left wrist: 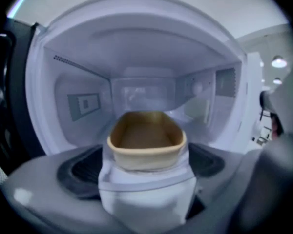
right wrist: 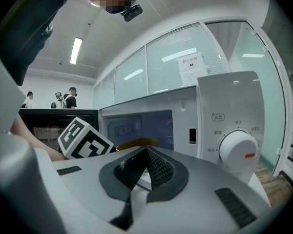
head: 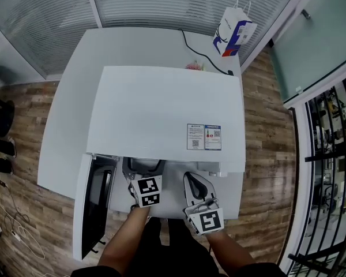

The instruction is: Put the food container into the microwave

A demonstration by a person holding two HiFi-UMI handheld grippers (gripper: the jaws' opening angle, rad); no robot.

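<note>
The white microwave (head: pixel 161 114) stands on a white table with its door (head: pixel 95 203) swung open to the left. A tan, oval food container (left wrist: pixel 145 140) sits on the floor of the cavity, just inside the mouth; its rim (right wrist: pixel 136 143) also shows in the right gripper view. My left gripper (left wrist: pixel 145 172) reaches into the opening (head: pixel 143 167), jaws spread wide on either side of the container, and the pads do not visibly press on it. My right gripper (right wrist: pixel 145 165) is shut and empty, and hangs in front of the control panel (head: pixel 197 188).
The microwave's dial (right wrist: pixel 238 150) is right of the cavity. A white-and-blue paper bag (head: pixel 233 30) and a black cable (head: pixel 199 53) lie on the table (head: pixel 69 126) behind the oven. Glass partitions surround the table. Two people (right wrist: pixel 71 97) stand far off.
</note>
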